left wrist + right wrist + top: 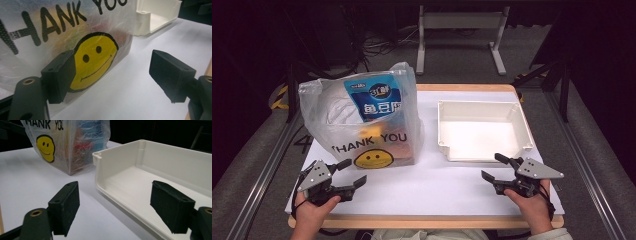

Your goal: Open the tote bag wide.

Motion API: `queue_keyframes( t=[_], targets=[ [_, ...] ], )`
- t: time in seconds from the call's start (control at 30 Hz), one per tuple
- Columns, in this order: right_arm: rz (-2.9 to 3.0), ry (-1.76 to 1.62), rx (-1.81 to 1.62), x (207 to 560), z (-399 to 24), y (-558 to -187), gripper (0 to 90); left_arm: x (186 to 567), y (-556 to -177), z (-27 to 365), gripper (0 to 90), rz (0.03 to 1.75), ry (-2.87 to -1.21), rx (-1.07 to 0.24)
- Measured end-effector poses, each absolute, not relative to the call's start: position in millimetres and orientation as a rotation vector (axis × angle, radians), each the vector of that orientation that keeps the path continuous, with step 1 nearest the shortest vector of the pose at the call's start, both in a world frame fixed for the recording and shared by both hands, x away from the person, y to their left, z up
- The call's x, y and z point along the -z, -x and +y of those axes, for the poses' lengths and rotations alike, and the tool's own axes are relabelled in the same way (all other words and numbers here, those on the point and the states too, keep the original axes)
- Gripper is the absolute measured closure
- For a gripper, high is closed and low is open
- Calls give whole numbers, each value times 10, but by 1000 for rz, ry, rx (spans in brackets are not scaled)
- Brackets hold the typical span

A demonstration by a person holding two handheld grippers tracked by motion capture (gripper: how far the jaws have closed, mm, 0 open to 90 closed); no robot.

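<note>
Bag (362,120) stood left on white table (427,185): clear crinkled plastic, black "THANK YOU", yellow smiley (93,62), blue packet (377,97) poking from top. Your left gripper (349,172) sat just before it, jaws spread, nothing between. Your right gripper (498,167) also gaped empty near white tray (482,150). Right gripper view showed red and blue contents through bag's side; high view showed whole layout.

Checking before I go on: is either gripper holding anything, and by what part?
Nothing held. Left gripper and right gripper are both open, apart from the bag and tray.
</note>
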State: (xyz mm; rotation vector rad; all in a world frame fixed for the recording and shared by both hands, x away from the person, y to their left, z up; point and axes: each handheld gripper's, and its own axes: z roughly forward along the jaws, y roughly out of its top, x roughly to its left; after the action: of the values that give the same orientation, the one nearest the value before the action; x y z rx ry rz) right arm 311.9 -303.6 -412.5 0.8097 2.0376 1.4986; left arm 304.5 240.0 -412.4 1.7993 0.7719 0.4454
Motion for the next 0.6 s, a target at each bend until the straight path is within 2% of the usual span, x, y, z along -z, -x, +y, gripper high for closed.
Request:
queue_keyframes(
  t=[0.6],
  targets=[
    [2068,-814,-1477,4165,-2975,-3145,234,3820,-2956,2494,213,735,-1786,-441]
  ],
)
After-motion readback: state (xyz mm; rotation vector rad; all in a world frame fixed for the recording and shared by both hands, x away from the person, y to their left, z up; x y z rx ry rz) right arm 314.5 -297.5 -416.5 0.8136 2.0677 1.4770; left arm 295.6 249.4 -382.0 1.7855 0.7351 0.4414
